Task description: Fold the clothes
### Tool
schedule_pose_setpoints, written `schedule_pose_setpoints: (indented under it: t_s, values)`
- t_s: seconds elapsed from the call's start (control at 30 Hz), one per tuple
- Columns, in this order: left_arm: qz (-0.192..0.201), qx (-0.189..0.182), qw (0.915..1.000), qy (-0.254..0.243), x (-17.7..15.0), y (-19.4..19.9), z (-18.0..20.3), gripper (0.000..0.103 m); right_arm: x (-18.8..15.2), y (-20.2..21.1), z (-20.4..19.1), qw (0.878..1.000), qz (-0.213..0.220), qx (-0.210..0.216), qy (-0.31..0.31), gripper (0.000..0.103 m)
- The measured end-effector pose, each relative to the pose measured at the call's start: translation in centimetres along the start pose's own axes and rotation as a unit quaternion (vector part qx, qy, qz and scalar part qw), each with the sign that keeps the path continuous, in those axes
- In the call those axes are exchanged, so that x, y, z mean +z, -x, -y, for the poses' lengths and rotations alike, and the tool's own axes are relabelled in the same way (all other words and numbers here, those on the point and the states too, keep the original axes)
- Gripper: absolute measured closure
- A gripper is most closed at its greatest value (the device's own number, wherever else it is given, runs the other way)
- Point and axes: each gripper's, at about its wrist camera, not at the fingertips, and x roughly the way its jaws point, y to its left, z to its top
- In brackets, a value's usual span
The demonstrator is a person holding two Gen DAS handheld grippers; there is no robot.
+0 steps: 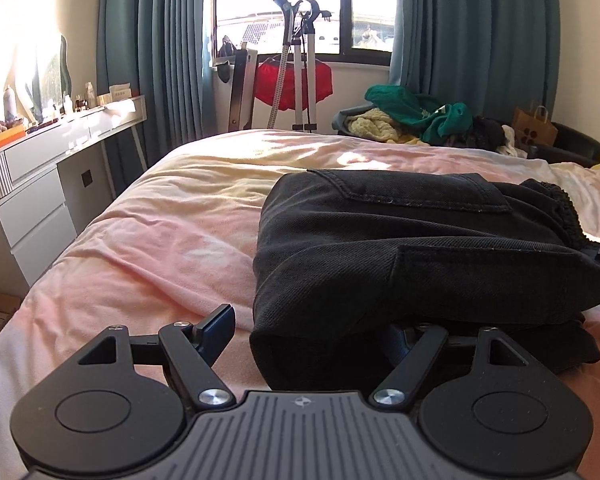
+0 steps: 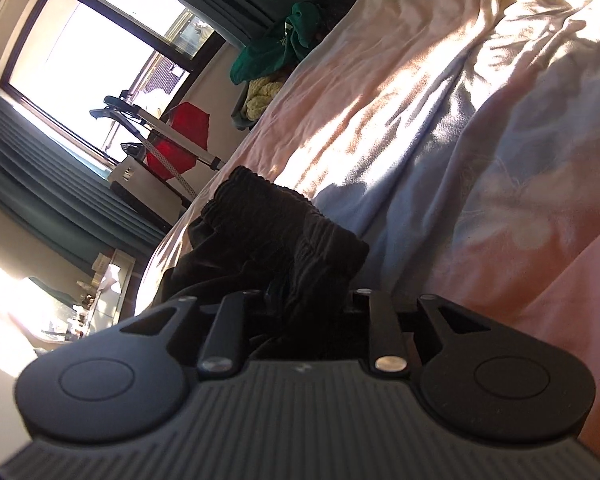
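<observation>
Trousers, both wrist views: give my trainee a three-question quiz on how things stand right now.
1. True or false: the left gripper is shut on the trousers.
2. Which part of the trousers sits in the right gripper? A) a leg hem B) the ribbed waistband C) a back pocket
3. Short answer: what colour is the sheet beside the left gripper?

Key: 1 false, its jaws stand wide open. 2 B. 3 pink.
</observation>
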Motion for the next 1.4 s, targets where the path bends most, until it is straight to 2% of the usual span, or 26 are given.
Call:
schedule_pose_setpoints:
  t_s: [0.1,0.2,0.33,0.47,0.63,0.77,0.87,0.9,1.0,1.03,1.17,1.27,1.4]
  values:
    - [-0.006,-0.006,0.9998,0.018,0.1,0.2,-0.5,0.025,-0.2,0.2,-0.3,1.000,0.003,-0.003,0.014,0.076]
    - [-0.003,0.006,1.0000,-0.002,-0.1,0.7,-0.1,0.027,-0.1,0.7,-0.7,1.000,0.006,0.003,0.023,0.076]
    - [-0.007,-0.006,0.9997,0.024,0.1,0.6,-0.6,0.035,0.2,1.7,-1.7,0.999,0.018,0.033,0.039,0.078]
    - [-0.012,-0.018,0.9984,0.052,0.3,0.4,-1.1,0.037,0.2,2.2,-3.0,0.996,0.038,0.043,0.071,0.079]
    - [-0.020,-0.032,0.9961,0.080,0.5,0.1,-1.6,0.037,0.1,0.9,-1.4,0.998,0.011,0.009,0.057,0.077]
    - [-0.022,-0.025,0.9965,0.076,0.4,-0.1,-1.3,0.037,0.0,0.7,-0.2,1.000,-0.005,0.014,0.026,0.074]
    - [-0.028,-0.020,0.9962,0.080,0.4,-0.2,-1.4,0.036,0.1,0.8,-0.4,0.999,-0.012,0.010,0.036,0.066]
    - [-0.030,-0.018,0.9960,0.082,0.4,-0.2,-1.4,0.036,0.0,0.7,-0.2,0.999,-0.015,0.006,0.030,0.059]
    - [-0.032,-0.015,0.9963,0.078,0.4,-0.2,-1.3,0.035,0.0,0.3,0.8,1.000,-0.018,-0.014,0.005,0.021]
    - [-0.033,-0.014,0.9963,0.078,0.4,-0.1,-1.2,0.034,0.0,0.1,1.1,1.000,-0.020,-0.016,-0.006,0.018]
    - [-0.037,-0.015,0.9955,0.086,0.6,-0.1,-1.3,0.033,-0.2,-1.0,2.1,0.997,-0.050,0.041,-0.050,0.018]
    - [-0.039,-0.021,0.9936,0.104,0.6,-0.1,-1.8,0.034,-0.6,-1.9,2.1,0.996,-0.059,0.051,-0.049,0.015]
    - [-0.040,-0.037,0.9874,0.149,0.7,-0.2,-2.8,0.037,-0.9,-3.1,2.4,0.993,-0.070,0.069,-0.062,0.003]
